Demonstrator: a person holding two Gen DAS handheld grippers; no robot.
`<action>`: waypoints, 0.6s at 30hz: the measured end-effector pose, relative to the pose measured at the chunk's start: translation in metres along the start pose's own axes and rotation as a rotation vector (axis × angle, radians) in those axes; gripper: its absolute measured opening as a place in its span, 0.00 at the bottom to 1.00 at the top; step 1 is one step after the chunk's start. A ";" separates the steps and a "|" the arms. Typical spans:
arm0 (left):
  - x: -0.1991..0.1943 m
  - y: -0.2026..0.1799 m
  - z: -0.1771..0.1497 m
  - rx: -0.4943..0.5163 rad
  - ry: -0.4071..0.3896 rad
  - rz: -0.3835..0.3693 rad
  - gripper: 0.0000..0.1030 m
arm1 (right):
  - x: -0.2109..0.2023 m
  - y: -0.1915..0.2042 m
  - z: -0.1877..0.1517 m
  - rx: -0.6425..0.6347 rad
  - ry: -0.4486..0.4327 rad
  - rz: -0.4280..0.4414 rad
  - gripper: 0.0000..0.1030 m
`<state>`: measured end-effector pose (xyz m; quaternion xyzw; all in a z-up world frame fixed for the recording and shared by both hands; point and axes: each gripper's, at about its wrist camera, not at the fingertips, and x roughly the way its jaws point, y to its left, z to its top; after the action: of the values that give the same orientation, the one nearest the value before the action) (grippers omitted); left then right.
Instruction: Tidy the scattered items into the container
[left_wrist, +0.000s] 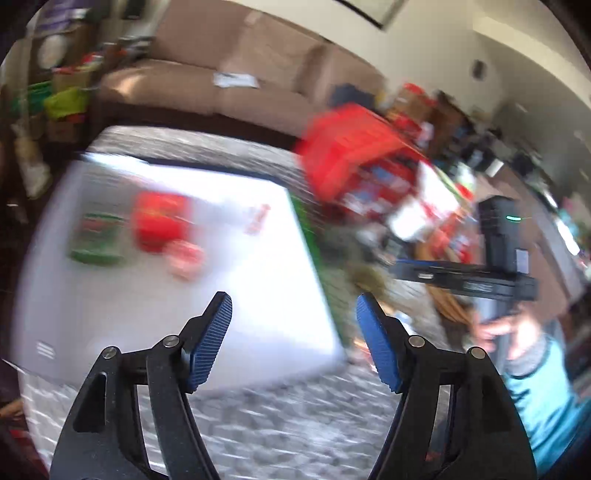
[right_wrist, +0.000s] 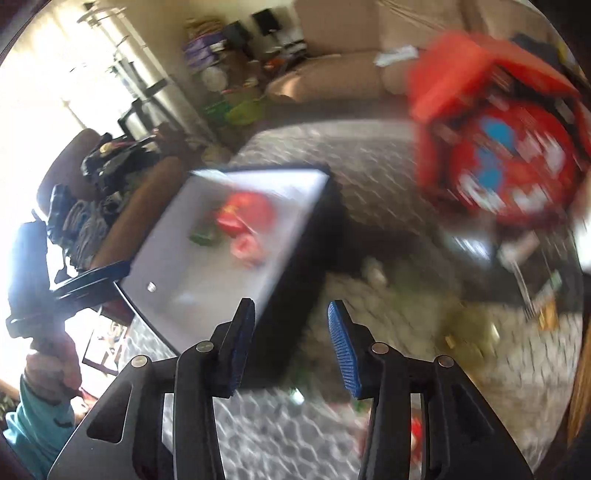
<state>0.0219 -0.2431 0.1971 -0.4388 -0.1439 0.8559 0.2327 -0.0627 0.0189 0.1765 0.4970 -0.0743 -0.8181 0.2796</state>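
Note:
Both views are motion-blurred. A white-lined box (left_wrist: 280, 332) with a dark outside (right_wrist: 295, 295) sits on a patterned grey rug. Inside it lie a red packet (left_wrist: 160, 221), a green packet (left_wrist: 98, 240) and a pinkish round item (left_wrist: 184, 256); they also show in the right wrist view as the red packet (right_wrist: 245, 212), the green packet (right_wrist: 201, 236) and the pink item (right_wrist: 247, 247). My left gripper (left_wrist: 293, 343) is open and empty above the box's near right corner. My right gripper (right_wrist: 291, 347) is open and empty over the box's near edge.
A red bin (left_wrist: 347, 155) with red and blue packaging stands right of the box; it also shows in the right wrist view (right_wrist: 491, 129). A beige sofa (left_wrist: 207, 81) lies behind. Loose items (right_wrist: 469, 332) are scattered on the rug at the right. Clutter lines the left wall.

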 end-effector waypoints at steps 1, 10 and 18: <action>0.010 -0.020 -0.011 0.023 0.020 -0.014 0.64 | 0.001 -0.014 -0.012 0.042 0.012 0.012 0.43; 0.087 -0.079 -0.093 0.064 0.155 0.071 0.63 | 0.058 -0.031 -0.092 -0.142 0.113 -0.098 0.47; 0.098 -0.068 -0.106 0.031 0.106 0.146 0.64 | 0.096 0.005 -0.117 -0.587 0.166 -0.186 0.60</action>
<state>0.0774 -0.1292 0.0999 -0.4891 -0.0860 0.8483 0.1837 0.0056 -0.0178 0.0468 0.4648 0.2337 -0.7834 0.3400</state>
